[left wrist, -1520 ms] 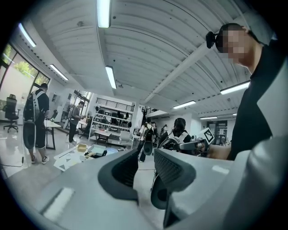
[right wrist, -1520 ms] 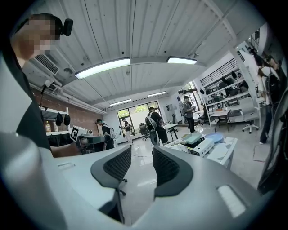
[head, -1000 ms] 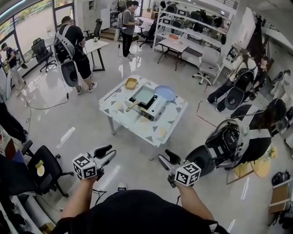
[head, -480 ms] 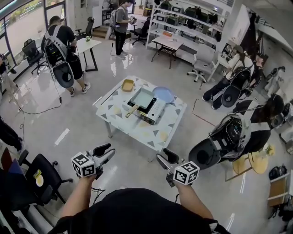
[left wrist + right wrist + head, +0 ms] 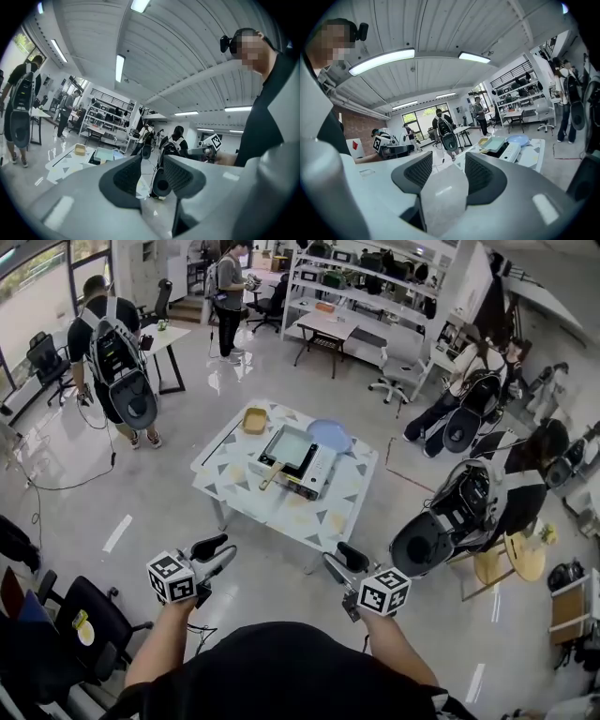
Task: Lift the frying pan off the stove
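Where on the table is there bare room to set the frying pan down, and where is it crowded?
Free: the near strip of table between the stove and the front edge, and the left corner. Crowded: the far side, with yellow dish, frying pan and blue plate.

We wear a black top (image 5: 281, 667), and a small black camera (image 5: 228, 43) sits on our head. Our left hand-held gripper (image 5: 217, 554) and right hand-held gripper (image 5: 341, 565) look alike: pale grey bodies that turn black at the jaw ends, each carrying a white cube (image 5: 172, 578) printed with black square markers. Seen close, each jaw is smooth grey with a dark, finely textured oval pad (image 5: 127, 176).
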A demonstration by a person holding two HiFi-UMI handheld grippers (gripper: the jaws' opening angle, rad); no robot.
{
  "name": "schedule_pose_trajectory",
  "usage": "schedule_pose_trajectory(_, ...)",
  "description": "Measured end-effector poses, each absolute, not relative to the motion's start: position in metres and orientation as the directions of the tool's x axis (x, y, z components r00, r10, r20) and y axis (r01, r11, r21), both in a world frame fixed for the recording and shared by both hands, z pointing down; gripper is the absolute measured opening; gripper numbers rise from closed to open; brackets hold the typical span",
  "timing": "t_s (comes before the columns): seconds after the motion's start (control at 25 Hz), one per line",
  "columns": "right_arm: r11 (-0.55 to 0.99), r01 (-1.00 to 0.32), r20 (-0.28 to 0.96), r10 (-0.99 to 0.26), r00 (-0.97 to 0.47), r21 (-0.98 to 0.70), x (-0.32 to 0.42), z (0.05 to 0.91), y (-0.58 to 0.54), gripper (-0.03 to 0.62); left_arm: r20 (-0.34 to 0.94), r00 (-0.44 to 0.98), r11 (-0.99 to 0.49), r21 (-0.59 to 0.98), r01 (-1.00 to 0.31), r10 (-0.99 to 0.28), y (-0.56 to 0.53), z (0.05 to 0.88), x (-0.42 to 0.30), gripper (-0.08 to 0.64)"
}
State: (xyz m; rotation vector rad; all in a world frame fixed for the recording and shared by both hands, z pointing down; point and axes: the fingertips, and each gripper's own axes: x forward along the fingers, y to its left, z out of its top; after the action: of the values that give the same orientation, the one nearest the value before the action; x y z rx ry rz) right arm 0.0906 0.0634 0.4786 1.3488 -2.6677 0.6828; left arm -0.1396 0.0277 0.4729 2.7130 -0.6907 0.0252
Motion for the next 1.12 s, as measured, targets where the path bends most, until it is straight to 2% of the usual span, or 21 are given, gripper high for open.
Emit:
schedule_pose_trajectory(0.52, 0.492, -0.792, 0.288, -0.749, -0.597, -0.363, 0.044, 0.485, 0.061, 0.233, 0.096, 0.892, -0.828, 0.340, -0.446, -0.441, 0.019, 0.473, -0.196, 0.149)
schedule_pose_trajectory(1.12, 0.467, -0.785, 0.273, -0.758, -0.593, -0.408, 0.039, 0.489, 0.028, 0.232, 0.080, 0.897, -0.832, 0.343, -0.435, -0.436, 0.007, 0.475, -0.206, 0.149)
